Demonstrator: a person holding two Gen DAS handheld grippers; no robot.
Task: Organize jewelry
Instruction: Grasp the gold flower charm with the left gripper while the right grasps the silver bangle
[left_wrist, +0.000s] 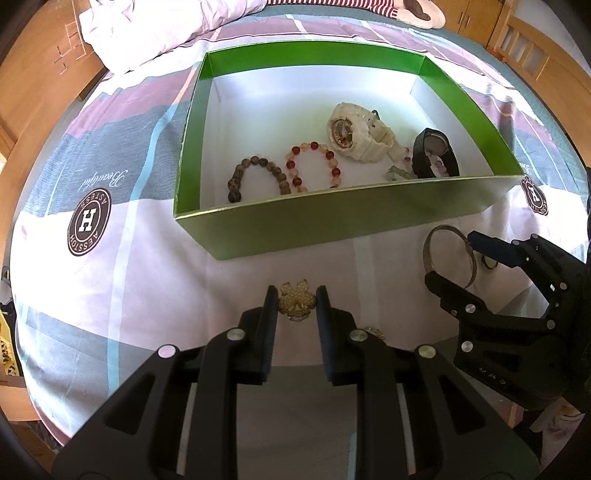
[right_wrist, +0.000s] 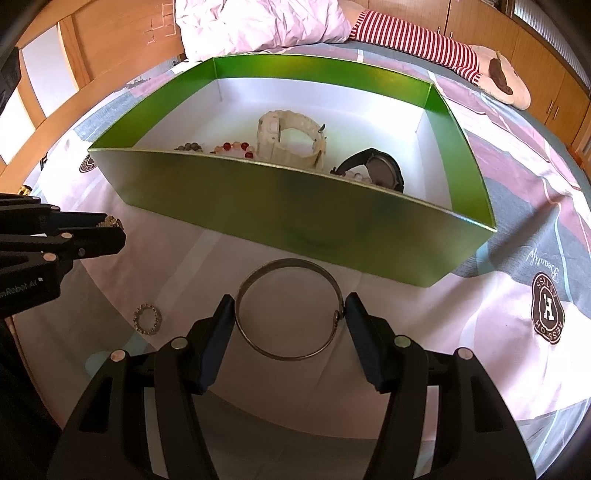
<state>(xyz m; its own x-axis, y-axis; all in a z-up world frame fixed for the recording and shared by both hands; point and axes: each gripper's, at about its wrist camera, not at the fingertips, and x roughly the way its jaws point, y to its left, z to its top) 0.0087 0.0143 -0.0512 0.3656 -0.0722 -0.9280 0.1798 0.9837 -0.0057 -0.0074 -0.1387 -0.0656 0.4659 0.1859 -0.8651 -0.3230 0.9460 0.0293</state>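
A green box (left_wrist: 332, 218) (right_wrist: 280, 206) with a white floor lies on the bed. It holds a white watch (left_wrist: 356, 134) (right_wrist: 291, 138), a black watch (left_wrist: 434, 153) (right_wrist: 376, 171), a brown bead bracelet (left_wrist: 255, 177) and a red bead bracelet (left_wrist: 314, 166). My left gripper (left_wrist: 296, 301) (right_wrist: 110, 230) closes on a gold pearl brooch (left_wrist: 296, 303) in front of the box. My right gripper (right_wrist: 290, 306) (left_wrist: 448, 254) straddles a thin metal bangle (right_wrist: 288, 306) (left_wrist: 448, 254), its pads touching both sides.
A small ring of beads (right_wrist: 148, 318) lies on the sheet left of the bangle, and a small hoop (left_wrist: 489, 263) lies beyond the right gripper. A crumpled pink duvet (right_wrist: 258, 26) and a striped plush toy (right_wrist: 461, 62) lie behind the box. Wooden bed rails surround the mattress.
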